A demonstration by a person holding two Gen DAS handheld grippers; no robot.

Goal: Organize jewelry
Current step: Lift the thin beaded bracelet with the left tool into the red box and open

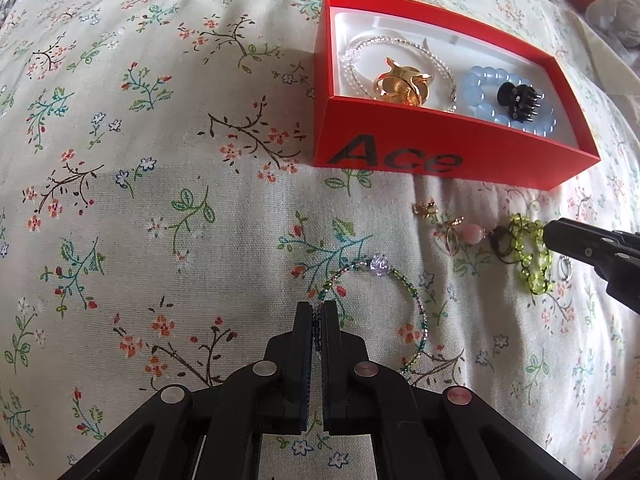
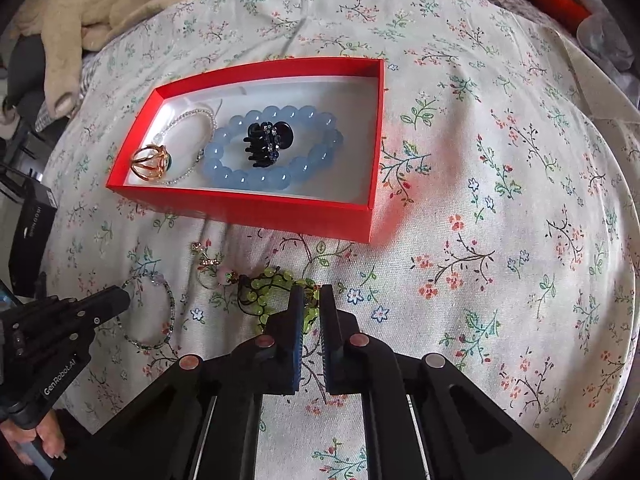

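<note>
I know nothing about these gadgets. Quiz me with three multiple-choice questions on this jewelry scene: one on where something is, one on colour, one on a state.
1. Where is the black hair claw?
A. inside the ring of blue beads in the red box
B. on the floral cloth
C. between the fingers

2. What colour are the beads at the right gripper?
A. pink
B. yellow-green
C. white

3. What is the left gripper doing?
A. standing wide open
B. shut on the thin beaded bracelet
C. holding the box

Answers: 1 A, it lies within the bead ring; 2 B, green beads show between its fingers; 3 B, the strand is pinched.
</note>
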